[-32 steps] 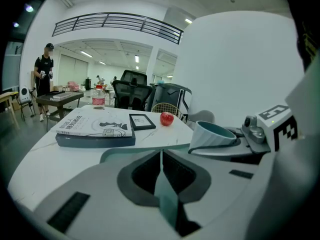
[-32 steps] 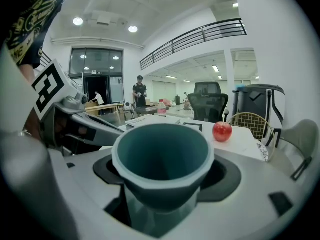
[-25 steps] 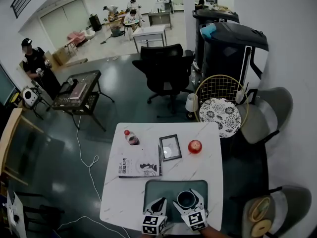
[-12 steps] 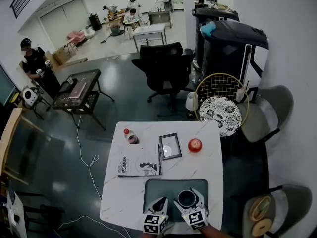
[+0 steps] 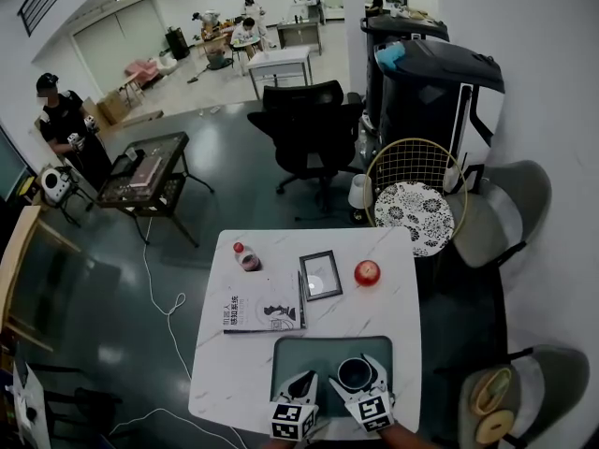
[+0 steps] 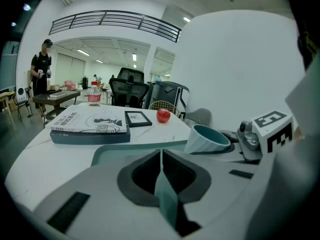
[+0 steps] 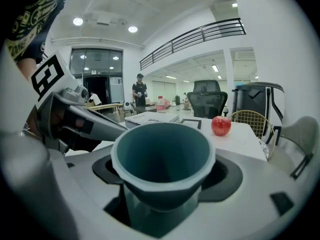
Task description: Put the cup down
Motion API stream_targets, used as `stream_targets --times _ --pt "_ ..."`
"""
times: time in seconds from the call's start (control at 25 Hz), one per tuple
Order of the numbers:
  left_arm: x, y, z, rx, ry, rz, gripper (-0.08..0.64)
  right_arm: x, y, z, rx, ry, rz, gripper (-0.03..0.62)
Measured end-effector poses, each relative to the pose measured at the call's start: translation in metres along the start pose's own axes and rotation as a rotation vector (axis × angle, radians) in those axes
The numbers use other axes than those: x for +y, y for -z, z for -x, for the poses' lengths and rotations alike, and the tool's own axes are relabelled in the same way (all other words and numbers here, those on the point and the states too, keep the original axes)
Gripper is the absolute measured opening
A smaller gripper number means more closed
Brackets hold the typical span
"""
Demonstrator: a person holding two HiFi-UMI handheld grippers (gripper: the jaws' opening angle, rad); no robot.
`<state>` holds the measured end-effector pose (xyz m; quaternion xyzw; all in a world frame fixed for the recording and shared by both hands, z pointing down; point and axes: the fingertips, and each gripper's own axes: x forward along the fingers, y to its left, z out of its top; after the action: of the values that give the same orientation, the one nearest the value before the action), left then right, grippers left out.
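The cup [image 5: 354,373] is teal with a white ribbed outside, standing upright with its mouth open to the top. My right gripper [image 5: 359,383] is shut on it, one jaw on each side, over the dark green mat [image 5: 309,354] at the table's near edge. The right gripper view is filled by the cup [image 7: 162,159], which is empty inside. My left gripper [image 5: 300,388] sits just to its left over the mat, shut with nothing in it. The left gripper view shows the cup [image 6: 207,139] at the right; whether its base touches the mat I cannot tell.
On the white marble table [image 5: 220,363] lie a book [image 5: 262,308], a picture frame [image 5: 320,275], a red apple [image 5: 367,271] and a small red-capped bottle [image 5: 247,258]. Grey chairs [image 5: 501,215] stand to the right. A person [image 5: 58,120] stands far off at the left.
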<state>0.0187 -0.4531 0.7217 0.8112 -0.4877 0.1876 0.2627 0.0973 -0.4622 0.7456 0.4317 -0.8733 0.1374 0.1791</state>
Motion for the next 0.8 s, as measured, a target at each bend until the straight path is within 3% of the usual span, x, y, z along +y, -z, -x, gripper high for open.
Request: stream_targets --times 0.8 --pt "-0.009 -0.010 0.034 -0.061 0.018 -0.015 0.023 -0.013 -0.011 0.035 -0.017 0.087 -0.019 0.413"
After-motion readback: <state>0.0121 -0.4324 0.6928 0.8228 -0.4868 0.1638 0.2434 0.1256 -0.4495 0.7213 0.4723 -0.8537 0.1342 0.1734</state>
